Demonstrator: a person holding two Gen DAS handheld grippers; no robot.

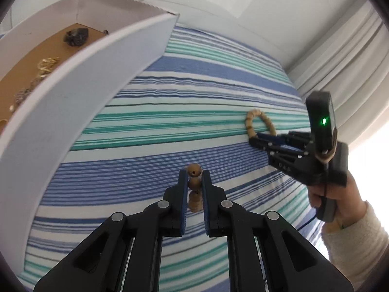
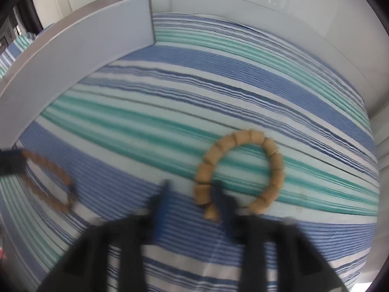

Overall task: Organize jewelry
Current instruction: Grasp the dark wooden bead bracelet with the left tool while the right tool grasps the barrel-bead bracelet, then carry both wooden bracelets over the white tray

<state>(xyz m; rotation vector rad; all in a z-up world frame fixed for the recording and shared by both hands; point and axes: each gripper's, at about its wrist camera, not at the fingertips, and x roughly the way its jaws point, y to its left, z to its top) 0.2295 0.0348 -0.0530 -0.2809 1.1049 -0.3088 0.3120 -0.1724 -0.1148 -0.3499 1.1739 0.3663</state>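
- Our left gripper point(image 1: 194, 177) has its jaws nearly closed and pinches the brown bracelet point(image 1: 194, 183) between its pads. One bead sits above the tips and the rest hang below, clear of the cloth point(image 1: 170, 97).
- We judge the grip on a single bead sensible: the string dangles freely, so it can be lowered into the box point(image 1: 73, 92) without snagging the wall.
- The box stands just to the left of that gripper. On its brown floor lie a gold chain point(image 1: 47, 64) and a dark piece point(image 1: 75, 36), so we take it as the place where the jewelry goes.
- Our right gripper point(image 2: 192, 183) points down at the tan bracelet point(image 2: 276, 155), which lies flat on the cloth, well apart from the box.
- In the blurred right wrist view its jaws look apart, one finger outside the ring and one inside, with the near arc between them. We see no pads pressing on the beads.
- Straddling the arc this way suits a ring lying flat: closing would catch a bead from both sides.
- We judge one bracelet ready to drop in the box, and the other not yet lifted.
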